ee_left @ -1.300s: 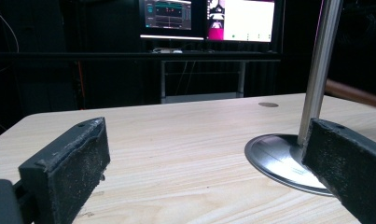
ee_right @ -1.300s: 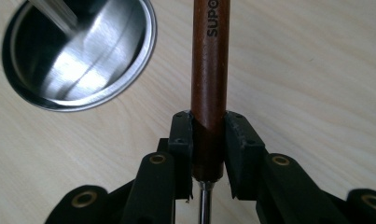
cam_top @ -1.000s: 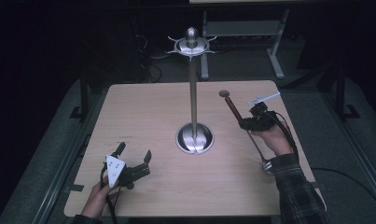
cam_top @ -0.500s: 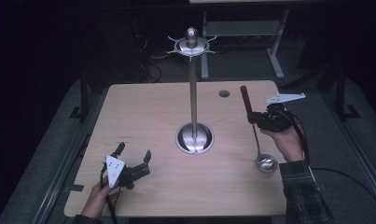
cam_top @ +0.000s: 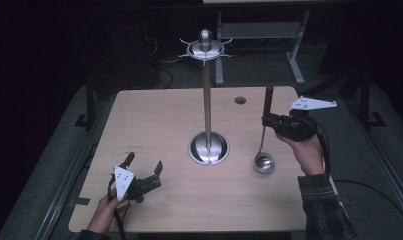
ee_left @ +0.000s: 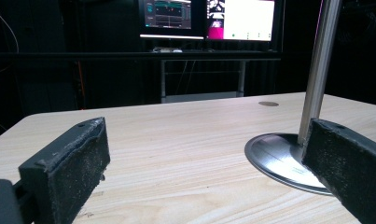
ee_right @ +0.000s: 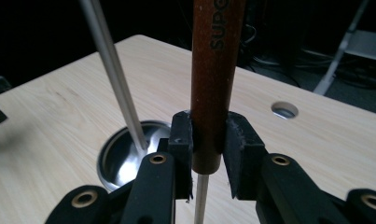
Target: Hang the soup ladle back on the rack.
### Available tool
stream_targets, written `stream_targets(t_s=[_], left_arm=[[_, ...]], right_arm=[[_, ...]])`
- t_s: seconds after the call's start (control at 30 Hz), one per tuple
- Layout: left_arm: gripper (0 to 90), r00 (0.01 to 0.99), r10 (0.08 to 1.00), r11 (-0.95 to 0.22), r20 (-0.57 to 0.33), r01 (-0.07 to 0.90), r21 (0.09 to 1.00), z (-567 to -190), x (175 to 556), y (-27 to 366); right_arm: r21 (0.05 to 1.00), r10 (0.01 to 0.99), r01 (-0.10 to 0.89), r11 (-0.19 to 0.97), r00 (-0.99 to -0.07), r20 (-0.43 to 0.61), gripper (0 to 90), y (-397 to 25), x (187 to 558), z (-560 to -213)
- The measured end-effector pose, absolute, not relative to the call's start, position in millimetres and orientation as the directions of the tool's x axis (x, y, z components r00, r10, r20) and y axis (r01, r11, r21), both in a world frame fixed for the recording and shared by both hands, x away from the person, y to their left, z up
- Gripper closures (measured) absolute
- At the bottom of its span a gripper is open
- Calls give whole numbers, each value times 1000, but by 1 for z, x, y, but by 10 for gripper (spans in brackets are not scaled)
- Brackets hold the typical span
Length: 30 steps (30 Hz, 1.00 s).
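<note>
Right gripper (ee_right: 208,154) clamps the ladle (cam_top: 263,145) at its wooden handle, upright; rigid, bowl-heavy, likely to swing. Left gripper (cam_top: 141,167) rests wide, empty, on table (cam_top: 154,120).

Dark room; pale wood table (cam_top: 154,125) on grey floor (cam_top: 49,165); lit monitors (ee_left: 206,18) glow above a desk (ee_left: 202,77) behind.

Stand: my utensil stand (cam_top: 208,146) sits mid-surface (cam_top: 164,125), its pole upright.
Ladle: upright right of the stand, in my right tool (cam_top: 267,121), bowl low near the surface.
Left tool (cam_top: 145,167): near front-left corner.
Hole (cam_top: 240,100): behind the ladle (cam_top: 264,135).
</note>
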<state>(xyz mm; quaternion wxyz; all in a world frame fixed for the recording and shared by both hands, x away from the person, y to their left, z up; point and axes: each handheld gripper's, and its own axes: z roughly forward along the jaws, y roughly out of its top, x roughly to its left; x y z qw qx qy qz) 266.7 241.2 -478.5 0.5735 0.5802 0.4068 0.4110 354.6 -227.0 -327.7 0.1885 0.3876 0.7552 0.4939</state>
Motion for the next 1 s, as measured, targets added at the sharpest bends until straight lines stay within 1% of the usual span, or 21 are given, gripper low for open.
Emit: stream_targets(t_s=[0.37,0.47,0.63,1.0], left_arm=[[2,331,944,0,1,-2,1000,-479,267,241],[2,331,944,-19,17,3,1000,-478,267,242],[3,331,944,1,-1,0,1000,-479,267,241],[2,332,943,-5,5,-1,1000,-478,267,241]], right_arm=[[917,711,345,200,-695,107,734,-208,353,-303],[922,704,328,207,-704,92,733,-203,354,-294],[930,687,300,212,-723,76,734,-194,355,-277],[949,644,242,203,-763,57,733,-181,356,-247]])
